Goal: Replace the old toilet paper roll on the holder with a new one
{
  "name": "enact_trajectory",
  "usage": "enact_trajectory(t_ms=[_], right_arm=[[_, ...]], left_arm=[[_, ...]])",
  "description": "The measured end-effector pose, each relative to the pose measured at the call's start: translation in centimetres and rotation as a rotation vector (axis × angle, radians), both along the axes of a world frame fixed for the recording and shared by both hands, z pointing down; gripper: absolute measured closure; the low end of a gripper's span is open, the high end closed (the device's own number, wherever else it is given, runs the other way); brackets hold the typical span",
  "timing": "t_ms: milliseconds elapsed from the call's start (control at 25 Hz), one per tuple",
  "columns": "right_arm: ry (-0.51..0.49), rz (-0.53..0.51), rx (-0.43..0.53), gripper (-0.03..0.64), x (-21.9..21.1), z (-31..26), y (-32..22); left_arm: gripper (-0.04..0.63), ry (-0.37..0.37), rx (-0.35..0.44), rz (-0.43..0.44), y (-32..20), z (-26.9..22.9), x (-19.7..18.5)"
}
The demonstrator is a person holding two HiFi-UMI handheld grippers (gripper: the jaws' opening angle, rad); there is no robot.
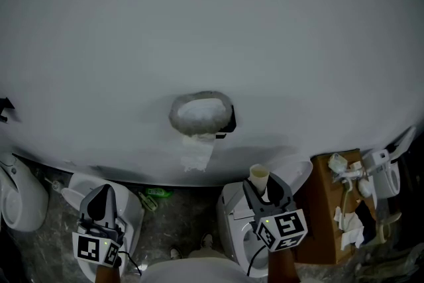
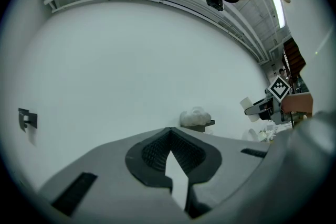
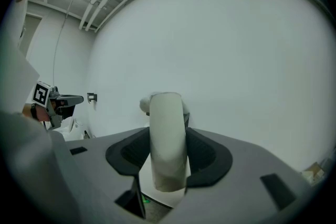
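Note:
A full white toilet paper roll point(image 1: 201, 113) sits on a black wall holder point(image 1: 229, 121), a torn strip hanging below it. It also shows as a white roll point(image 2: 195, 116) in the left gripper view. My right gripper point(image 1: 262, 187) is below and to the right of the holder. It is shut on a bare cardboard tube point(image 1: 258, 175), which stands upright between its pads. That tube point(image 3: 167, 139) hides most of the roll in the right gripper view. My left gripper point(image 1: 101, 201) hangs low at the left, shut, with nothing in its jaws point(image 2: 170, 136).
A white toilet point(image 1: 23, 192) stands at the lower left, and another white fixture point(image 1: 233, 219) sits below the right gripper. A brown stand point(image 1: 326, 209) with crumpled paper is at the right. A green object point(image 1: 158, 193) lies on the floor. A small black fitting point(image 1: 5, 108) is on the wall.

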State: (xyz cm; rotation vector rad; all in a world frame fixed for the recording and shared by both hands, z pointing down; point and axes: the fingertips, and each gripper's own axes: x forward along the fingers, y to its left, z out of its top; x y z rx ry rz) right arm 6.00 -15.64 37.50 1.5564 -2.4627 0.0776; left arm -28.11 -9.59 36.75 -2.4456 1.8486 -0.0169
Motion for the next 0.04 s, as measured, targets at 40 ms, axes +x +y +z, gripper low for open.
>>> enact_trajectory(t_ms=[40], right_arm=[[0.0,-0.001,0.0,0.417,-0.15,-0.01,0.15]], left_arm=[[0.591,0.003,-0.001,0.0,0.15,0.01,-0.09]])
